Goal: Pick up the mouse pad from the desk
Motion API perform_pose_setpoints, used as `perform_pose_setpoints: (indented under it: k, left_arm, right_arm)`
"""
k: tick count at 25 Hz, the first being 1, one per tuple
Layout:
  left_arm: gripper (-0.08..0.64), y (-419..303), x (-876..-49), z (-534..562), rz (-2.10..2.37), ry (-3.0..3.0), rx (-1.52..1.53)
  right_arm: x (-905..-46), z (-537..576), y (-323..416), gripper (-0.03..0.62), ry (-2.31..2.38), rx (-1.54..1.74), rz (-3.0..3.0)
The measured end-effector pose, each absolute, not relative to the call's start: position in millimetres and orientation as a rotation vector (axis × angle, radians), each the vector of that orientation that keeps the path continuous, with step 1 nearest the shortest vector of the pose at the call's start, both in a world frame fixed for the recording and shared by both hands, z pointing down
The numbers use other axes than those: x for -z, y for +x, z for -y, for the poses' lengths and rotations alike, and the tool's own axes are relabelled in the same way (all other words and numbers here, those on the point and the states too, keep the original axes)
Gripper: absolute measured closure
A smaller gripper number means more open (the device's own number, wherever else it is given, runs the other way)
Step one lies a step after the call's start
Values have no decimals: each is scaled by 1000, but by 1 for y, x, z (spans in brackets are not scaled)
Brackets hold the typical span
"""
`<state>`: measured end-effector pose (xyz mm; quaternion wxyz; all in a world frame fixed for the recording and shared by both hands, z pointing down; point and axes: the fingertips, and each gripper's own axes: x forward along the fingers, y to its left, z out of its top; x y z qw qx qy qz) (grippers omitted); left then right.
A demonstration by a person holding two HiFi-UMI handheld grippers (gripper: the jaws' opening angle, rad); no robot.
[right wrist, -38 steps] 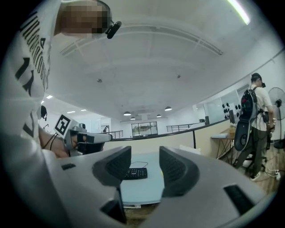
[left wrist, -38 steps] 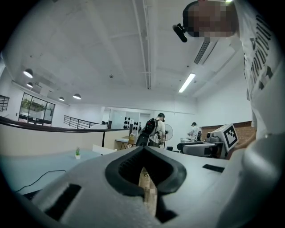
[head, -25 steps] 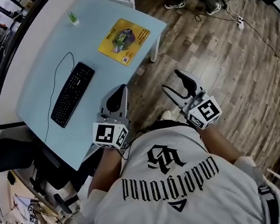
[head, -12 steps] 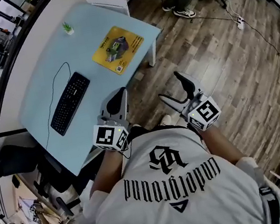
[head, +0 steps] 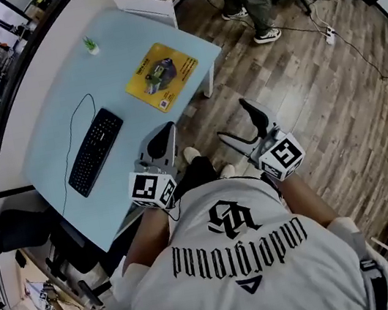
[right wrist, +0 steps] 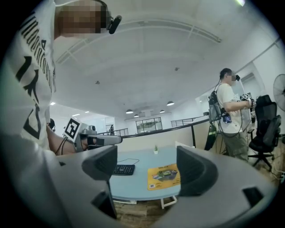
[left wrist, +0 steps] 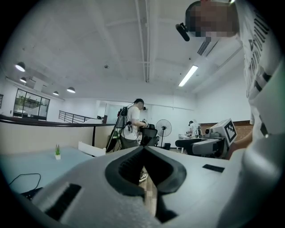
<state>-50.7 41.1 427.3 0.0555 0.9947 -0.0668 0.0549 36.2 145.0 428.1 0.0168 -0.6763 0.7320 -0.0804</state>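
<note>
Desk [head: 122,44] has slid nearer, right gripper [head: 236,122] jaws have just been opening, nothing between, left gripper [head: 163,130] closed and empty; pad [head: 162,75] untouched, so reach, grasp and lift remain.

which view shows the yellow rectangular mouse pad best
The head view: from above, the whole yellow rectangular mouse pad and its print show on the pale blue desk. The right gripper view catches it low and foreshortened. The left gripper view does not show it.
</note>
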Motion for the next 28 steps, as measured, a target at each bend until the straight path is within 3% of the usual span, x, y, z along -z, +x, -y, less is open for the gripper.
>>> perform_pose_setpoints:
  k: [14, 28]
  left_arm:
    - [552, -35, -436, 61, 253, 2992, -145]
    - [552, -73, -424, 162, 429, 3001, -94]
  right_arm:
    - [-431, -36, 61, 187, -2099, 268, -2297]
    - [-421, 92, 28, 187, -1935, 240, -2464]
